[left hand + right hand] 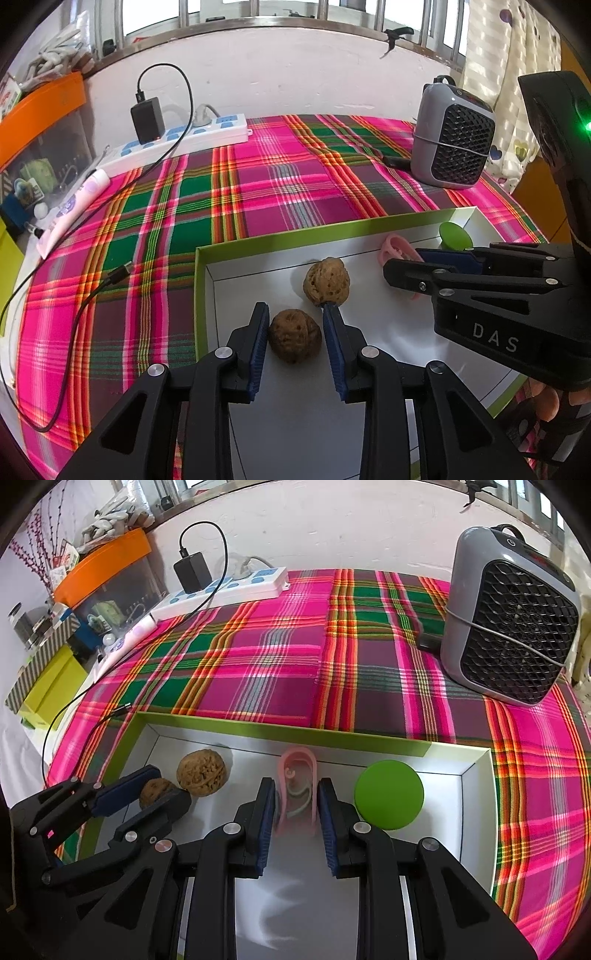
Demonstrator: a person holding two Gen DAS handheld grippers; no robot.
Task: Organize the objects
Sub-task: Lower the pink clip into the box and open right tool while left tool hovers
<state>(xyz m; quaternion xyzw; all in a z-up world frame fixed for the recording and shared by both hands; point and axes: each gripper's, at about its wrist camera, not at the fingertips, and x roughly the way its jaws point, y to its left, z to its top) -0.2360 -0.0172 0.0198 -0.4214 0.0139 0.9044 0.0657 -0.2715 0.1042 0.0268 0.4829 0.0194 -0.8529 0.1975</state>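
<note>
Plaid tablecloth [288, 664], green-rimmed box [229, 725], 2 walnuts [201, 771], pink clip [299, 775], green disc [388, 794]

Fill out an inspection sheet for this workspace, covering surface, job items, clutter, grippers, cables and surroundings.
Surface: plaid cloth with a green-rimmed white tray on it.
Job's things: two walnuts, far walnut and near walnut, a pink clip and a green disc, all in the tray.
Clutter: grey fan heater on the cloth.
Grippers: left gripper straddles the near walnut, contact unclear; right gripper appears closed on the pink clip.
Cables: black charger in a power strip; loose cable end on the cloth.
Surroundings: orange-lidded bin, curtain.
</note>
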